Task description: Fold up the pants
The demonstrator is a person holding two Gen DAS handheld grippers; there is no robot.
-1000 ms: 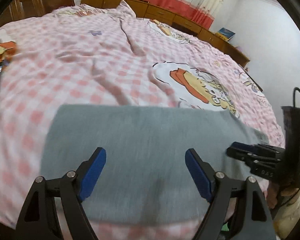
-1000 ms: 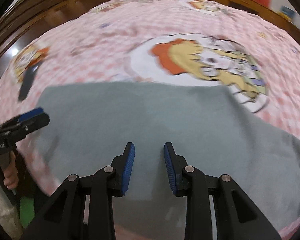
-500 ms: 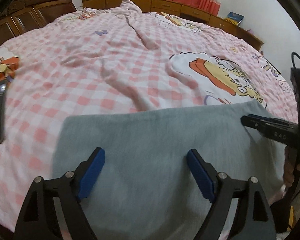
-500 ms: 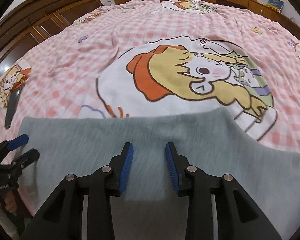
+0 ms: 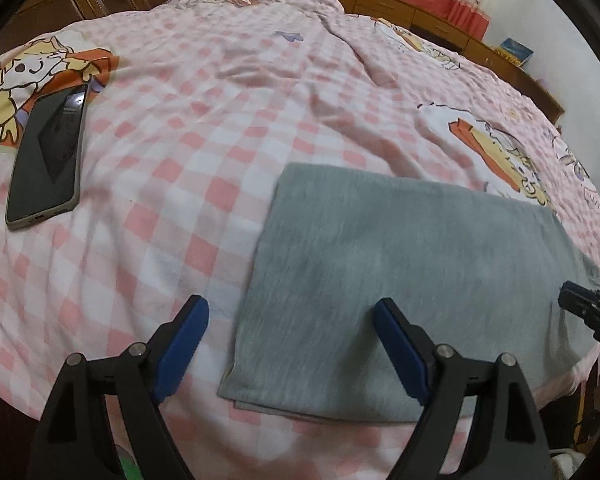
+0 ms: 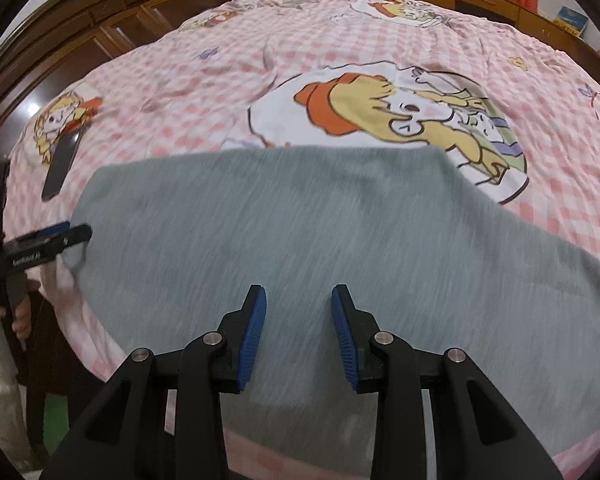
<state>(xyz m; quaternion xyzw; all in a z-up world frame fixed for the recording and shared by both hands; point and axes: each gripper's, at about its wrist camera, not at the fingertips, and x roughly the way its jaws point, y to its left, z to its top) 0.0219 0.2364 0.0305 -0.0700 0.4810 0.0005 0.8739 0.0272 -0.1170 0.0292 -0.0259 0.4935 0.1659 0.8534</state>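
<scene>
Grey pants (image 5: pixel 412 264) lie folded flat near the front edge of a pink checked bed cover (image 5: pixel 228 120). In the left wrist view my left gripper (image 5: pixel 292 338) hovers wide open over the pants' left edge, with one blue pad over the bed cover and the other over the grey cloth. The right wrist view shows the pants (image 6: pixel 300 220) spread wide below my right gripper (image 6: pixel 299 332), which is partly open with nothing between its pads. Each gripper shows in the other's view: the right gripper (image 5: pixel 588 312) at the far right, the left gripper (image 6: pixel 48 244) at the far left.
A dark phone (image 5: pixel 46 160) lies screen up on the bed cover to the left of the pants, also visible as the phone (image 6: pixel 62 160) in the right wrist view. Wooden cabinets (image 6: pixel 112 28) and red curtains stand behind the bed. A hand (image 6: pixel 4 316) holds the left gripper's handle.
My left gripper has swung left, from over the middle of the pants to their left edge, and the phone has come into its view. The right gripper stays over the cloth.
</scene>
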